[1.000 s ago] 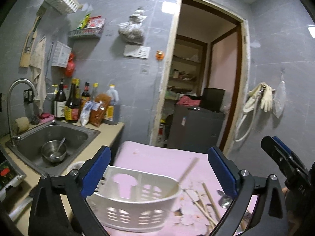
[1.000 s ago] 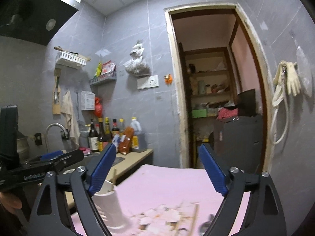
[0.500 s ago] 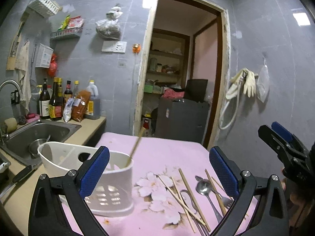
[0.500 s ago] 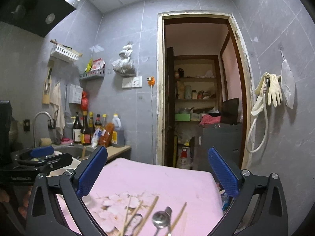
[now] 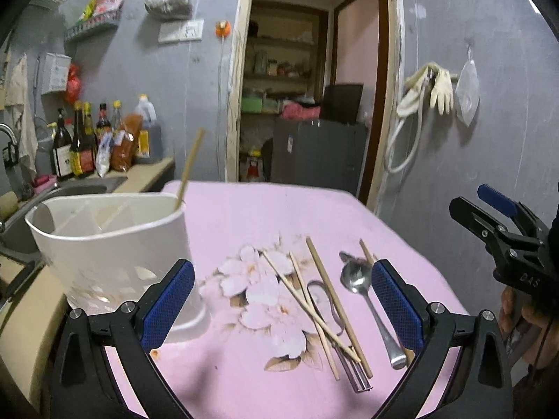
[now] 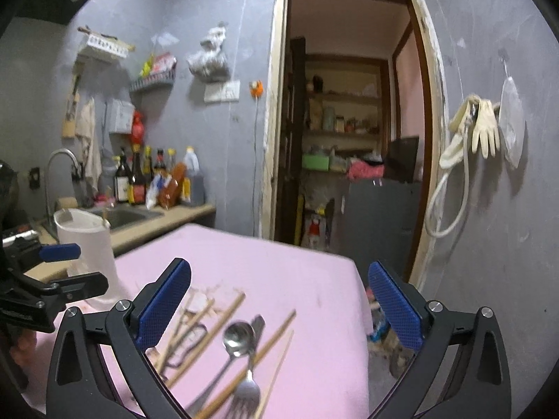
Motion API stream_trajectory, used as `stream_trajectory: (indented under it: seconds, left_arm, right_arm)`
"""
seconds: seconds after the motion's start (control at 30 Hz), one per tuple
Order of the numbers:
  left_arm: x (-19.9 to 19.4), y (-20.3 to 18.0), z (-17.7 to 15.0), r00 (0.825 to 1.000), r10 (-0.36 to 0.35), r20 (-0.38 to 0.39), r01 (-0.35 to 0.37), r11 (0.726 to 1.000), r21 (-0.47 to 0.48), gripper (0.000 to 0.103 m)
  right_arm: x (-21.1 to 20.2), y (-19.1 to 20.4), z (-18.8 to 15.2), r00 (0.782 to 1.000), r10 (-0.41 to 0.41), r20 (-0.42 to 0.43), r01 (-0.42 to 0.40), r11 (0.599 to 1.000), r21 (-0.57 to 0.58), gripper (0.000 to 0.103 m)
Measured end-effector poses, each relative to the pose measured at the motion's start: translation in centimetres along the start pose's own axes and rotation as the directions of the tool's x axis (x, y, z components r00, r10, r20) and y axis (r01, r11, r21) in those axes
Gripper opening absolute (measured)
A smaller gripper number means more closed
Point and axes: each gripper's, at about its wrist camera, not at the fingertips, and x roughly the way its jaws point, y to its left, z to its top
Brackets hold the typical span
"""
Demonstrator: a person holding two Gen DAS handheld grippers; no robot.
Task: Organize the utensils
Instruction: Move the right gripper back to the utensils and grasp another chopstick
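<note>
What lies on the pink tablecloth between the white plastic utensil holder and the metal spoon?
In the left wrist view, a loose bunch of wooden chopsticks lies across the floral print between the white plastic utensil holder and the metal spoon.

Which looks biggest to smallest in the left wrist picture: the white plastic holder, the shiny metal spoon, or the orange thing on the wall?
1. White plastic utensil holder, by far the biggest, though it is also nearest the camera.
2. Shiny metal spoon on the pink cloth.
3. Small orange thing on the grey wall, tiny, but it is far away.
</note>
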Motion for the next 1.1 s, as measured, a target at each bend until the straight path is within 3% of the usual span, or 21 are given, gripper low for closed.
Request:
stream_trajectory:
  seconds: [0.1,0.2,0.4,0.57,0.77,0.97,1.1]
  left_arm:
    - [1.2,-0.2,-0.4,0.999,0.004,-0.048,-0.004,1.000,0.002,0.099]
    - [2.2,-0.3,-0.8,0.996,0.004,-0.093,-0.004,1.000,-0.001,0.099]
    - [4.5,-0.5,-1.3,0.984,-0.008,-0.179,0.013,1.000,0.026,0.096]
    - [6.4,-0.3,-1.4,0.969,-0.034,-0.244,0.039,0.999,0.016,0.075]
    - [8.7,0.6,-1.1,0.946,-0.056,-0.321,0.051,0.998,-0.025,0.060]
    - [10.6,1.5,-0.6,0.921,-0.082,-0.380,0.059,0.996,-0.072,0.043]
    - [11.8,1.8,-0.1,0.905,-0.090,-0.415,0.057,0.994,-0.092,0.032]
  right_arm:
    - [1.2,-0.6,-0.6,0.998,0.008,-0.067,-0.007,1.000,0.018,0.097]
    - [2.6,-1.3,-1.3,0.988,0.022,-0.150,-0.015,0.999,0.044,0.086]
    - [5.2,-2.7,-3.0,0.945,0.081,-0.317,-0.047,0.992,0.113,0.063]
    - [6.5,-3.2,-4.0,0.909,0.119,-0.400,-0.063,0.987,0.151,0.051]
    - [8.2,-3.4,-4.7,0.863,0.158,-0.480,-0.082,0.981,0.177,0.045]
    - [10.1,-3.5,-5.3,0.810,0.176,-0.560,-0.071,0.977,0.203,0.030]
    - [11.0,-3.7,-5.1,0.794,0.161,-0.586,-0.052,0.979,0.198,0.020]
